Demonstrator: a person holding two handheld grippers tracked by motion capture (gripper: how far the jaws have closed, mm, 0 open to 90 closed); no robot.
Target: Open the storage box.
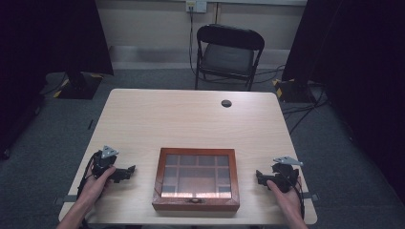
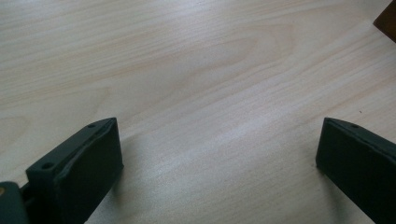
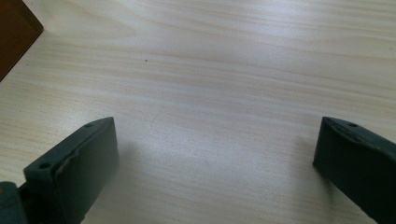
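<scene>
We're at the start position: both grippers rest on the table (image 1: 191,114), one on each side of the wooden display box (image 1: 196,179), neither touching it. The box sits at the near middle of the table, glass lid down, small latch (image 1: 195,201) on the front edge facing us. Through the glass we see divided compartments; contents are too dim to tell.

Left gripper (image 1: 128,171): jaws spread wide, nothing between them, pointing toward the box's left side. In the left gripper view we look across bare wood, with a brown corner of the box (image 2: 386,19) at the top right.

Right gripper (image 1: 259,175): jaws also spread wide and empty, pointing at the box's right side. Its own view has the box corner (image 3: 16,32) at the top left.

Our read: approach step, no contact yet. Next move likely calls for one gripper to steady the box frame while the other goes for the front latch or lid edge. The latch is small and low, so we need a shallow, well-aligned approach. Risk: the box slides on the smooth table if unbraced.
</scene>
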